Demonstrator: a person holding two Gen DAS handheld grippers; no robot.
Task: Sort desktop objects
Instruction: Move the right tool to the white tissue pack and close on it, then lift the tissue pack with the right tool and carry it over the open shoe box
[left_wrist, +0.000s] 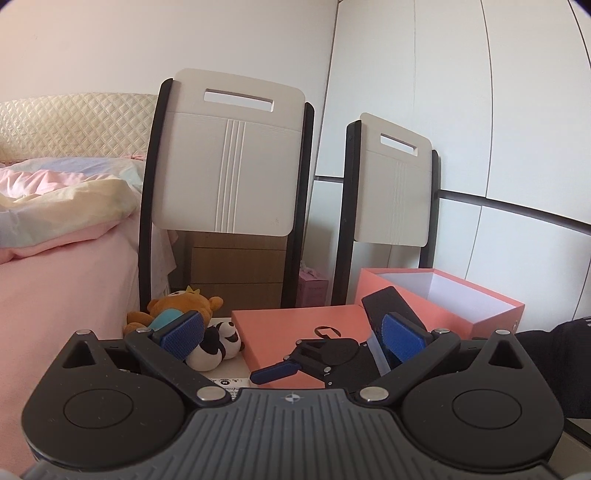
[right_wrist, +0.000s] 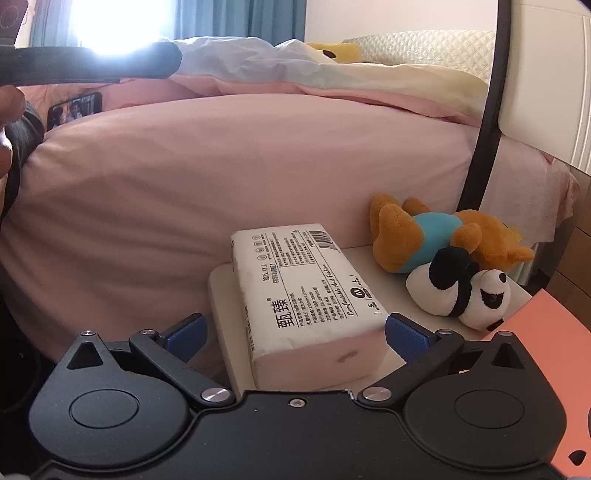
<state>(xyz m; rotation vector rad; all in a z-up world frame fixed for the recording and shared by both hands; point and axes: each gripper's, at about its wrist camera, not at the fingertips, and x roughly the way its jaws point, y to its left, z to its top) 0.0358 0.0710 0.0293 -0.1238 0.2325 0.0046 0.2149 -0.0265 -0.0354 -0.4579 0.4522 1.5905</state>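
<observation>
The open salmon box (left_wrist: 439, 299) is standing behind its flat lid (left_wrist: 295, 328). The tissue pack (right_wrist: 306, 295) is lying left of that lid, between the right gripper's (right_wrist: 295, 332) spread, unclenched jaws. Beyond the pack, the two plush toys (right_wrist: 443, 258) are lying together, while the left gripper (left_wrist: 291, 332) is hovering released, grasping nothing.

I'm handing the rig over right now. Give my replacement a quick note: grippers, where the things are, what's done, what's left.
Left gripper: open, empty, raised over the table, facing the open orange box.
Right gripper: open, fingers either side of the tissue pack, not yet closed.
Orange bear and panda plush lie touching on the white table, beyond the pack. The box lid lies flat beside the box.
Done: no sorted item is visible; the box's visible interior looks empty.
Left: probably grasp the pack, then the plush toys.
</observation>
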